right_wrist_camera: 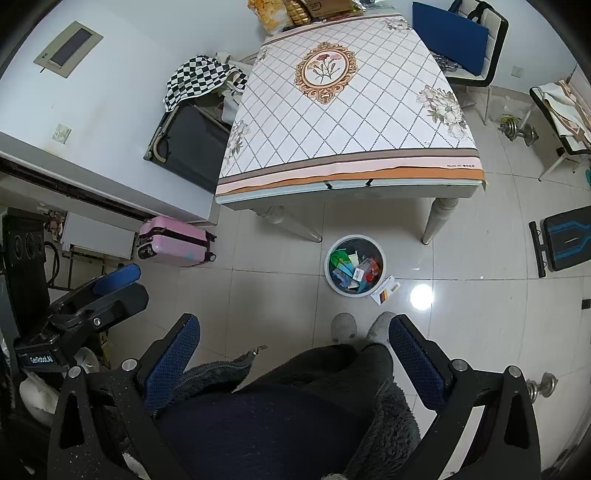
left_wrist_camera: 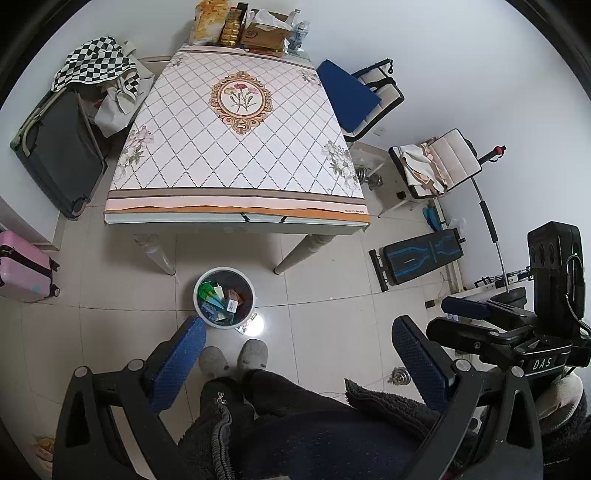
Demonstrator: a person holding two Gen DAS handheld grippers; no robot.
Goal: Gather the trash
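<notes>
We held both grippers high, cameras looking down at the floor and at our own slippers (left_wrist_camera: pixel 233 357). The left gripper (left_wrist_camera: pixel 299 343) had its jaws spread wide with nothing between the blue pads. The right gripper (right_wrist_camera: pixel 294 341) stood the same: jaws wide, holding nothing. In the left wrist view the right gripper showed from the side at 3 o'clock, and in the right wrist view the left gripper showed at 9 o'clock.

The trash bin (left_wrist_camera: pixel 224 297), a round white pail, stood on the tiled floor (left_wrist_camera: pixel 332 288) just in front of our feet, near the front edge of the table (left_wrist_camera: pixel 236 147) and between its two front legs. It held a heap of coloured wrappers (right_wrist_camera: pixel 354 271): green, blue, orange and white pieces. One flat packet (right_wrist_camera: pixel 386 290) lay on the floor outside the bin, touching or just beside its rim at 4 o'clock in the right wrist view; we could not tell which. A bright lamp reflection sat on the tile next to it.

The patterned tablecloth was bare over most of the table. At the far edge, 12 o'clock, stood a cardboard box (left_wrist_camera: pixel 266 35), snack bags (left_wrist_camera: pixel 207 20) and plastic bottles (left_wrist_camera: pixel 298 31).

Around the table: a dark suitcase (left_wrist_camera: pixel 59 147) at 9 o'clock with a checkered cloth (left_wrist_camera: pixel 94 61) on it, a pink suitcase (left_wrist_camera: pixel 24 266) nearer us, and a blue-cushioned chair (left_wrist_camera: pixel 354 92) at 2 o'clock.
</notes>
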